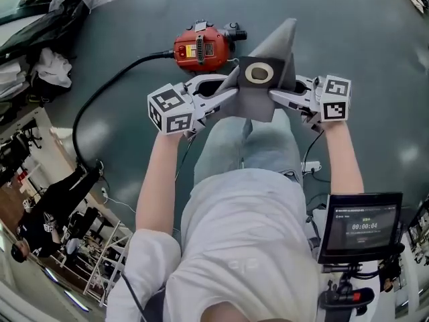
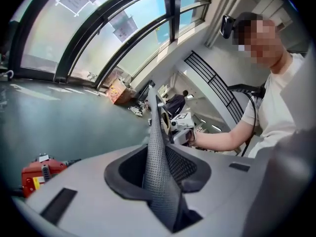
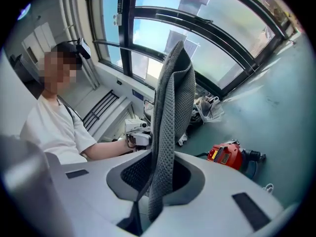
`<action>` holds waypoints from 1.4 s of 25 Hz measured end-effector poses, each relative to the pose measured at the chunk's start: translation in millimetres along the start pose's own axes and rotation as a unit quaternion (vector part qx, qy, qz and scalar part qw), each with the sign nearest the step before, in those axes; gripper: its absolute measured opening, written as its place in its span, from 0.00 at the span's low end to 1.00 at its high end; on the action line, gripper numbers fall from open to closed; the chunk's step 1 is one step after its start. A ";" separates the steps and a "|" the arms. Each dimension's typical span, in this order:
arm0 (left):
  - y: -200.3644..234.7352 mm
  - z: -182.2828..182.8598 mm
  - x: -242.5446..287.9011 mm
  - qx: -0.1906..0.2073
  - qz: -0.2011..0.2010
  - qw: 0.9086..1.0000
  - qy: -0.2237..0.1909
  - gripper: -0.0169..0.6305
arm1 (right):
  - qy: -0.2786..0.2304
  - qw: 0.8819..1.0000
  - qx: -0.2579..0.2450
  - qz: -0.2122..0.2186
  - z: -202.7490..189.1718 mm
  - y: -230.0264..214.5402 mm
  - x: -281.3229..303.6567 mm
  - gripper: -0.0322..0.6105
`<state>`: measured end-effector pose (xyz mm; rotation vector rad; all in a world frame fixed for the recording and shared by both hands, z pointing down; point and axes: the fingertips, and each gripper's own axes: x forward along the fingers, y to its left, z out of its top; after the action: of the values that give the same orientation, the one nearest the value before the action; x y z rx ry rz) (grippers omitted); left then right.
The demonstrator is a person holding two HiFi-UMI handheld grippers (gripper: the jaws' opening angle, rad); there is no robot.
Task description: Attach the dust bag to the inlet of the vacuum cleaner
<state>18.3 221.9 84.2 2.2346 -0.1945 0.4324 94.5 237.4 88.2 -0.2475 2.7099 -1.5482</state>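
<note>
- A black hose (image 1: 100,99) curves across the floor (image 1: 362,39) from its left side to the vacuum cleaner.
- The left gripper (image 1: 231,92) is held over the person's knees, its fingers pinching the left edge of the dust bag. In the left gripper view the grey mesh fabric stands upright in the gap between them.
- The red vacuum cleaner (image 1: 203,47) lies on the floor just beyond the grippers.
- The grey dust bag (image 1: 258,99) hangs in the air between both grippers, apart from the vacuum cleaner, its round opening facing up.
- The right gripper (image 1: 275,96) has its fingers pressed on the bag's right edge.
</note>
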 end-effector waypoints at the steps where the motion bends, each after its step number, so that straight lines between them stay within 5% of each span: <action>1: 9.9 2.7 5.1 0.006 0.009 1.000 -0.005 0.18 | -0.012 1.000 0.006 0.006 0.1 -12.0 -3.0 0.16; 7: 57.2 24.1 23.5 0.100 0.063 0.993 -0.023 0.18 | -0.055 0.998 -0.008 -0.002 22.6 -44.0 1.1 0.16; 10: 75.4 10.1 15.2 0.068 0.004 0.998 0.004 0.17 | -0.041 0.998 -0.039 -0.016 24.2 -62.0 26.0 0.16; 15: 127.7 -8.7 -16.6 0.104 -0.042 0.993 0.030 0.18 | -0.054 0.998 -0.014 -0.019 21.0 -106.4 90.8 0.16; 18: 161.2 -18.9 -27.7 0.069 -0.035 0.996 0.042 0.18 | -0.060 0.998 -0.001 -0.028 15.4 -127.7 118.1 0.16; 24: 242.4 -55.1 -1.2 0.035 0.053 0.997 0.038 0.18 | -0.048 0.997 0.038 -0.054 -13.1 -208.3 125.2 0.15; 28: 275.5 -47.1 18.8 -0.038 0.059 0.997 -0.026 0.27 | -0.061 0.995 0.055 -0.048 -15.9 -248.4 82.3 0.15; 31: 297.8 -41.5 27.0 -0.095 0.070 0.990 -0.075 0.27 | -0.086 0.989 0.076 -0.096 -20.2 -280.7 30.1 0.15; 35: 310.0 -47.2 58.9 -0.103 0.094 0.989 -0.050 0.27 | -0.050 0.979 0.040 -0.195 -23.2 -318.7 -28.6 0.15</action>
<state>-25.4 59.3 355.1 2.0428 -0.4855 0.3816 162.6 102.5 371.2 -0.8763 2.6244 -1.6672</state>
